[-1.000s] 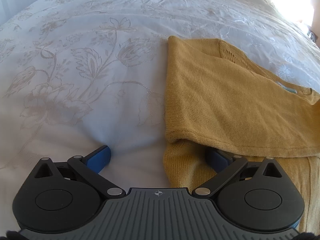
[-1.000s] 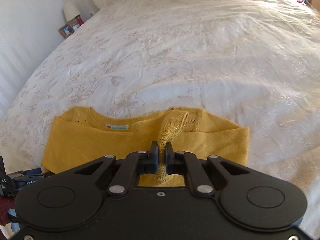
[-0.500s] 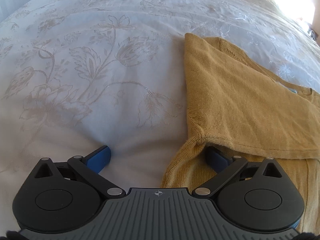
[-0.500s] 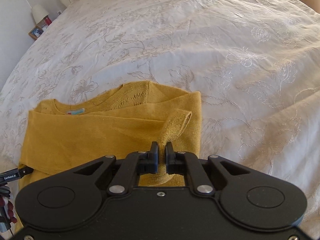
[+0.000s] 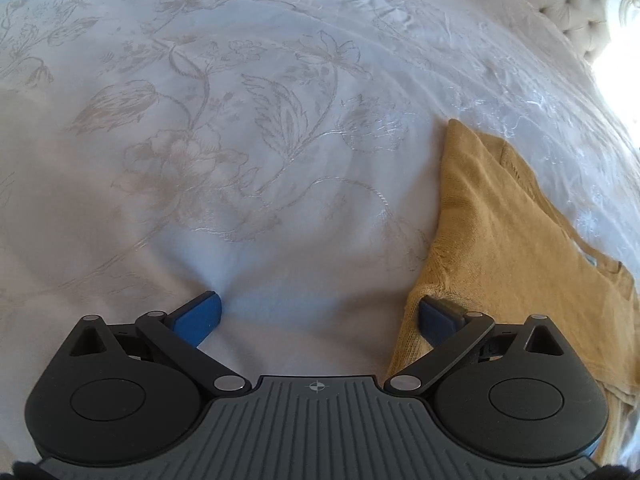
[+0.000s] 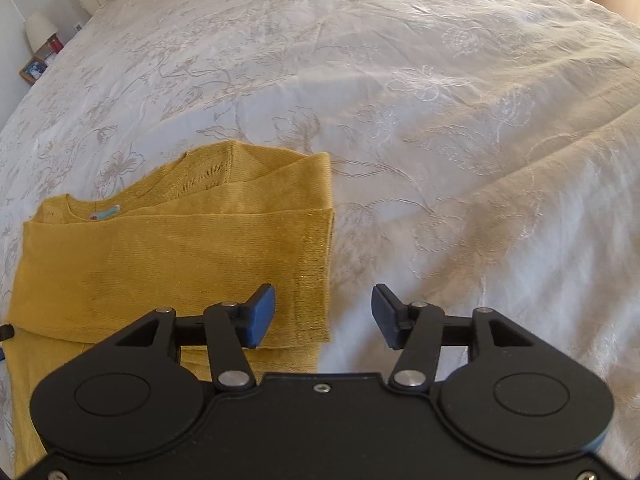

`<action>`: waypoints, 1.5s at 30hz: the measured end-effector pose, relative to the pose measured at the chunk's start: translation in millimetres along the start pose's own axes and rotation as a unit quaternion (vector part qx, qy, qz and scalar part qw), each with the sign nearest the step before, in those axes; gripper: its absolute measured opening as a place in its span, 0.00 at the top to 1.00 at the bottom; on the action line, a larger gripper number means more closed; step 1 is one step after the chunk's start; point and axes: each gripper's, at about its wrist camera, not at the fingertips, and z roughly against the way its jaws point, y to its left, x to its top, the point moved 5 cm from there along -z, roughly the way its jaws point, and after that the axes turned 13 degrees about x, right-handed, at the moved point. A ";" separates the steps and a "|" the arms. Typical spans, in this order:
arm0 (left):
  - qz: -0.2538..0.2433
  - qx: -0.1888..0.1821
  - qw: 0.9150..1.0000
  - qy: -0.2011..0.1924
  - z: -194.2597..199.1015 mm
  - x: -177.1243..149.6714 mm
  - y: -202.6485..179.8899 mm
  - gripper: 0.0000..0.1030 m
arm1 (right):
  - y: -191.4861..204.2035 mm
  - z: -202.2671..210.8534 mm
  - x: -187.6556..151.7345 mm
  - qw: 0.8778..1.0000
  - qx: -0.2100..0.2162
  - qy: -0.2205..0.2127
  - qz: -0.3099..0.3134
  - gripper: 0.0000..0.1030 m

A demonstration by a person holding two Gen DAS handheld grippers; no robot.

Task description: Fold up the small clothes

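Now I see the yellow knit sweater (image 6: 168,256) lying on the bed (image 6: 440,120), which has a white cover with a stitched flower pattern. In the right wrist view the sweater is at about 9 o'clock from the middle of the frame. Its sleeve is folded flat across the body, and the neckline with a small coloured label (image 6: 103,213) points toward 10 o'clock.

My right gripper (image 6: 323,314) has its fingers wide apart and holds nothing. The left blue pad (image 6: 260,316) is over the end of the folded sleeve, and the right pad is over the bare bed cover. I cannot tell if the left pad touches the knit.

In the left wrist view the sweater (image 5: 520,264) is at 3 o'clock. My left gripper (image 5: 320,316) is also spread wide. Its right pad (image 5: 436,318) is at the sweater's near edge, where the fabric bunches a little around it; the left pad lies on the white cover.

At the far side, around 10 o'clock in the right view, a lamp (image 6: 39,30) and a small picture frame (image 6: 34,71) stand beside the bed.
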 end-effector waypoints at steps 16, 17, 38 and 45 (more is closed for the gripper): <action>-0.018 0.027 0.995 -0.093 52.2 32.4 -23.6 0.01 | 71.3 -22.1 11.8 0.992 0.052 -0.009 0.111 0.35; -0.040 0.015 0.994 -0.100 53.3 35.6 -41.4 0.01 | 74.8 -23.8 11.7 0.992 0.055 -0.008 0.114 0.35; -0.241 0.052 0.966 -0.078 -19.5 29.3 -83.5 0.00 | 79.6 -20.6 2.6 0.990 0.067 -0.010 0.126 0.13; -0.202 0.041 0.976 -0.067 -22.8 31.4 -81.5 0.00 | 39.2 -69.2 13.8 0.996 0.010 0.027 0.079 0.09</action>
